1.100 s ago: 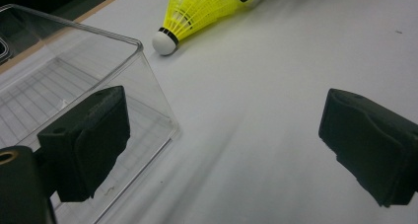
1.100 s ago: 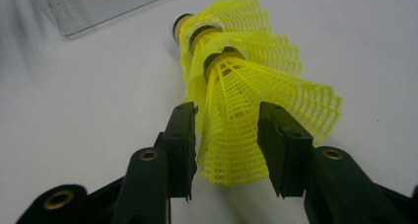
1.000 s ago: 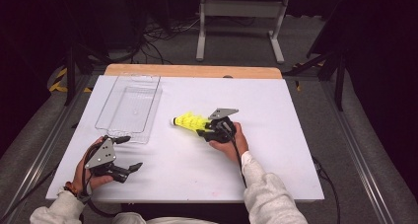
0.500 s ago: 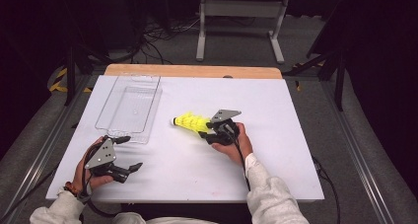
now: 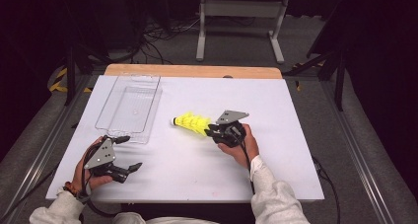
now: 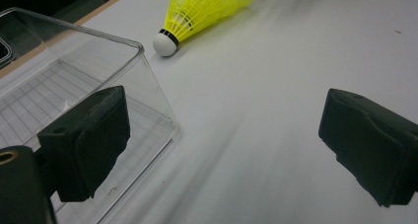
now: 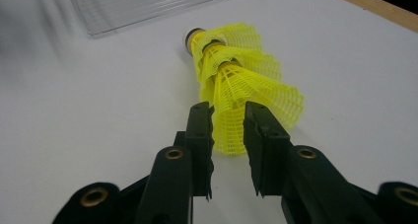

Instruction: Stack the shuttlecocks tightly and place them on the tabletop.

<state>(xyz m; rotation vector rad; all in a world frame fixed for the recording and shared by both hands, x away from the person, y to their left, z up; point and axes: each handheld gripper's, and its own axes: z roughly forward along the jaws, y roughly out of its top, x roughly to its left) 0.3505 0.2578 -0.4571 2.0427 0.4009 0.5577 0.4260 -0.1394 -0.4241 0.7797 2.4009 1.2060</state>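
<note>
- The right gripper has just closed its jaws on the skirt of the rear shuttlecock in a nested stack of yellow shuttlecocks, near the middle of the white table.
- The stack's mesh skirts flare out; its white cork tip points towards the clear plastic bin, just short of its corner.
- The left gripper rests by the table's near edge, jaws spread wide with nothing between them.
- The bin has thin, glossy walls and a ribbed floor, and sits along the table's left side.
- Bare tabletop lies to the right of the stack and between the two grippers.
</note>
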